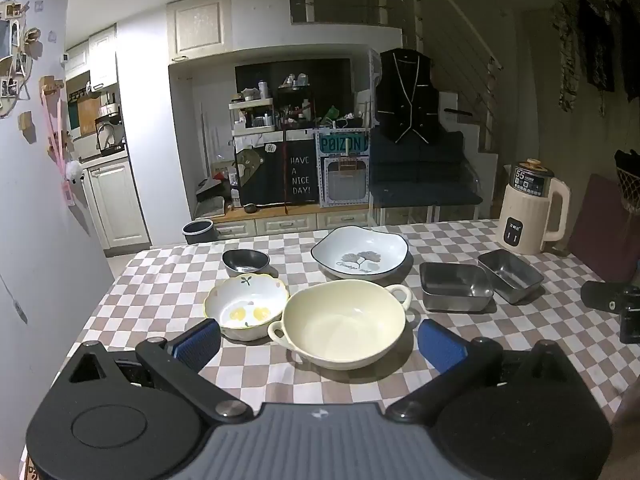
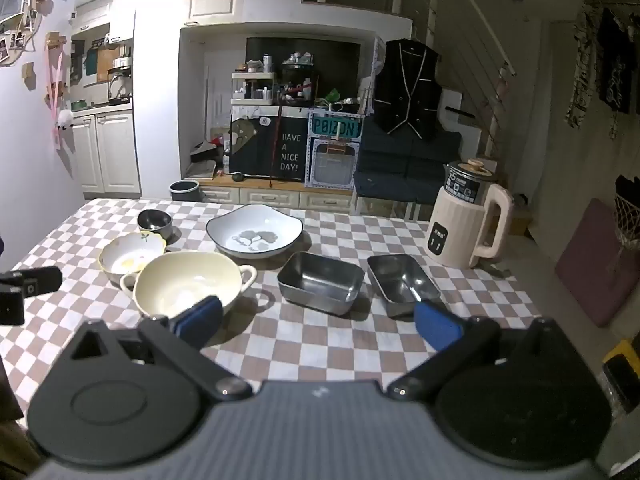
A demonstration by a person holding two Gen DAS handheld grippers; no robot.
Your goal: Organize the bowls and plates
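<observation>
On the checkered tablecloth stand a cream two-handled bowl (image 1: 344, 322) (image 2: 188, 282), a small bowl with a lemon pattern (image 1: 246, 304) (image 2: 131, 258), a small dark bowl (image 1: 245, 262) (image 2: 155, 221), a white dish with a dark rim (image 1: 360, 252) (image 2: 254, 230) and two steel rectangular trays (image 1: 456, 286) (image 1: 510, 275) (image 2: 320, 282) (image 2: 402, 282). My left gripper (image 1: 320, 342) hovers open just in front of the cream bowl, nothing between its blue pads. My right gripper (image 2: 320, 322) stands open in front of the steel trays, also empty.
A cream electric kettle (image 1: 532, 210) (image 2: 466, 220) stands at the table's far right. The right gripper's body (image 1: 618, 306) shows at the left view's right edge, the left gripper's body (image 2: 24, 288) at the right view's left edge. Beyond the table lie cabinets and shelves.
</observation>
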